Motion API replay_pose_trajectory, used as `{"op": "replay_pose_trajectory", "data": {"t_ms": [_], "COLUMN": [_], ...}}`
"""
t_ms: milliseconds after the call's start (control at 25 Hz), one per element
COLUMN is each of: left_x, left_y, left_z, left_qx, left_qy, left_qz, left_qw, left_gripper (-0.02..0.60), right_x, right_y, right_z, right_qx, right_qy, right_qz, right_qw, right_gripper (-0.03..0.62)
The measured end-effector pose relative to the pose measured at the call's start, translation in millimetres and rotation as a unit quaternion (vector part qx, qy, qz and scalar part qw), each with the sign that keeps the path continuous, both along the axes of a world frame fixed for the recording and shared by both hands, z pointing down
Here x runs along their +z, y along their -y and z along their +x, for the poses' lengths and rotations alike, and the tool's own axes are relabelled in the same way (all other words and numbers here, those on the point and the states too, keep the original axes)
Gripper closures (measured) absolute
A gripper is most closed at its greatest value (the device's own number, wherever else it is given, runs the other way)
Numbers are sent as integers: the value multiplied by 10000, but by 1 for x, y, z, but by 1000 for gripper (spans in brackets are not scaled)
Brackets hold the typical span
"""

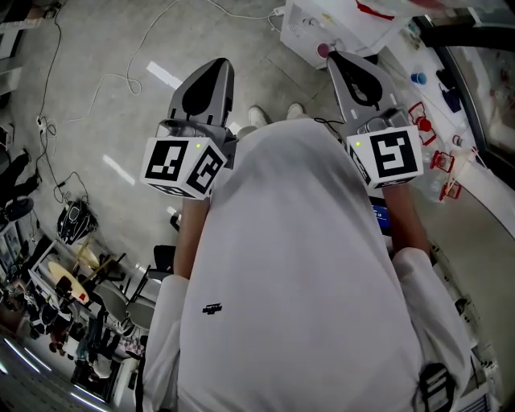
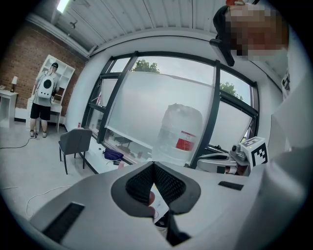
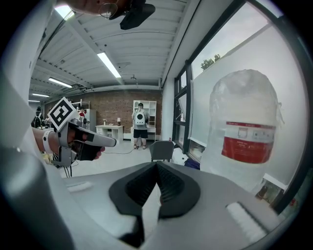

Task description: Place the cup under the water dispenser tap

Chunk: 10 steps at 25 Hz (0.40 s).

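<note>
In the head view the person holds both grippers out in front of a white shirt. My left gripper is shut, its dark pads meeting at the tip with nothing between them. My right gripper is also shut and empty. Both point slightly downward toward the water dispenser, whose large clear bottle with a red label stands before the window. Each gripper shows in the other's view, the right one and the left one. No cup is clearly visible in any view.
A grey chair stands by the window ledge, also seen as a chair in the right gripper view. A person stands far back by a brick wall. Cables lie on the grey floor. Red and blue fittings sit along the counter at right.
</note>
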<state>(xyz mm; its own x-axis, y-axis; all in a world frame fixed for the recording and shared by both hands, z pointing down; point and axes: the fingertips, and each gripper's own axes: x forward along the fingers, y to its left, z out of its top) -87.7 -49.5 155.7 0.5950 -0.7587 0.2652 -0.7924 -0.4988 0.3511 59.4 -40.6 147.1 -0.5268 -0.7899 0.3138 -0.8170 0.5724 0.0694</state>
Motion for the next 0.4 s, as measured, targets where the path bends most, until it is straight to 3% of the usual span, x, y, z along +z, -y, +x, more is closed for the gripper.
{"op": "replay_pose_trajectory", "data": {"t_ms": [400], "left_x": [2], "left_y": [-13], "left_z": [2], "left_qx": [51], "left_qy": [2], "left_qz": [-12], "left_qw": [10000], "left_gripper": [583], "right_x": [-4], "right_y": [-8], "right_z": [-2], "right_qx": [3], "right_qy": [48], "right_qz": [93], "right_qw": [9999], "right_gripper": [583]}}
